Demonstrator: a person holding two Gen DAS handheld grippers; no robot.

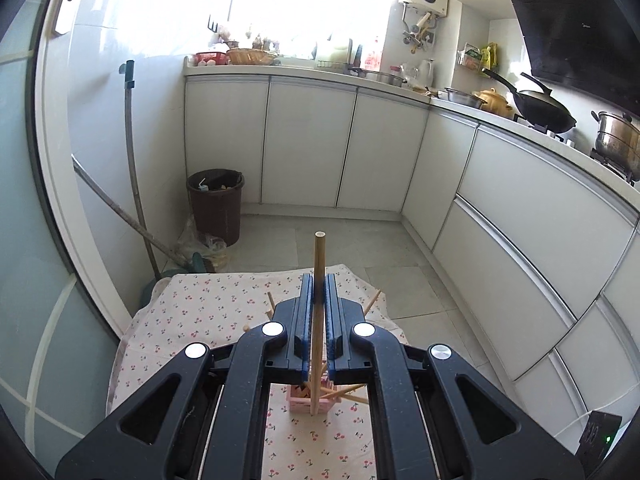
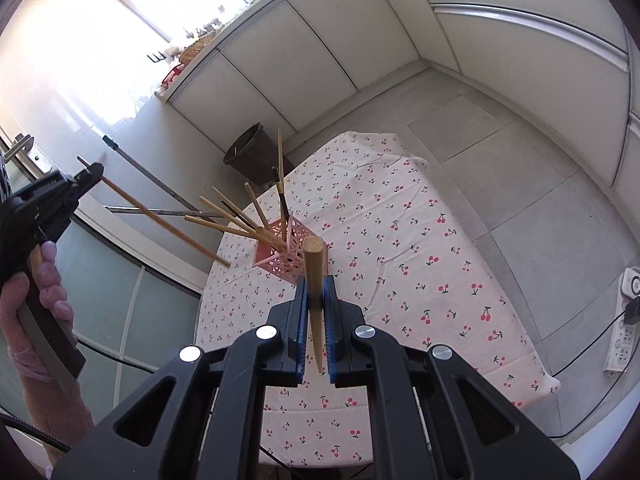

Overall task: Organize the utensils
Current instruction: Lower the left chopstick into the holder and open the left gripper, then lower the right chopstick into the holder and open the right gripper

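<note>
My left gripper point(image 1: 319, 292) is shut on a wooden chopstick point(image 1: 318, 264) that stands upright between its jaws, its lower end just above a pink lattice holder point(image 1: 310, 402) below. In the right wrist view the left gripper point(image 2: 90, 172) holds that chopstick point(image 2: 168, 224) slanting down toward the pink holder point(image 2: 288, 254), which carries several chopsticks point(image 2: 236, 220) fanned out. My right gripper point(image 2: 316, 292) is shut on another wooden chopstick point(image 2: 314, 276), held above the table just in front of the holder.
The holder stands on a table with a cherry-print cloth point(image 2: 400, 248). A brown bin point(image 1: 216, 204) and a mop handle point(image 1: 136, 184) stand by the wall. White cabinets point(image 1: 312, 144) line the room. A power strip point(image 2: 624, 320) lies on the floor.
</note>
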